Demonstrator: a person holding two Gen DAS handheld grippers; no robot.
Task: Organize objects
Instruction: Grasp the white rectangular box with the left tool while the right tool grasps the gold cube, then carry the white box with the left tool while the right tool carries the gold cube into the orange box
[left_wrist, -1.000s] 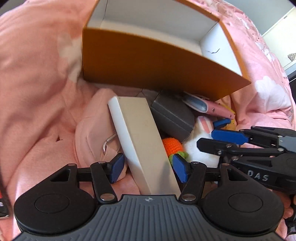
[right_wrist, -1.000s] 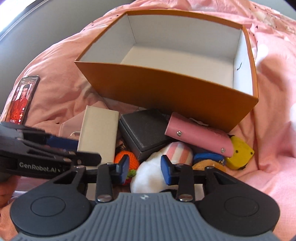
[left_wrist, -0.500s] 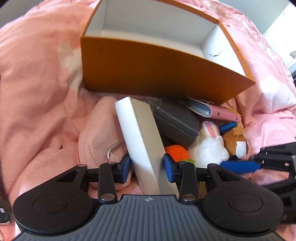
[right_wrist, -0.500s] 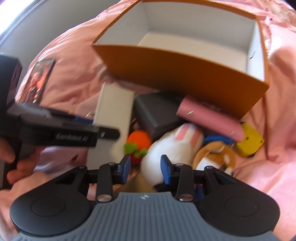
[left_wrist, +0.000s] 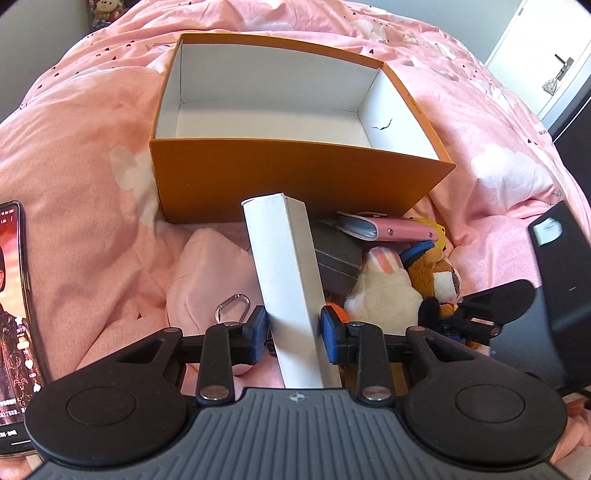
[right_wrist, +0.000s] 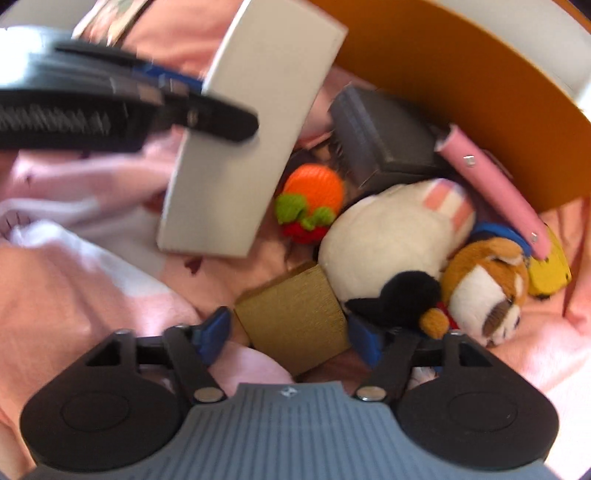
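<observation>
Left wrist view shows us the white box clamped between the blue pads of the left gripper, taken across its narrow thickness near the lower end, so most of its length stands tilted above the jaws, its top end in front of the near wall of the orange box. We judge it a light, stiff cardboard carton with smooth, fairly slippery faces; a hold closer to its middle would stop it swinging, and too hard a squeeze could dent the thin walls.

In the right wrist view the same white box hangs clear of the bedding, tilted. The right gripper has its jaws spread on either side of a gold box, and we cannot tell whether the pads touch it yet; it looks rigid and square, best taken across two flat faces.

Around these lie the soft things: a white plush rabbit, an orange-and-white plush, a knitted carrot. A dark grey box and a pink case rest against the orange box, whose white inside holds nothing we can see. A phone lies on the pink duvet at the left.
</observation>
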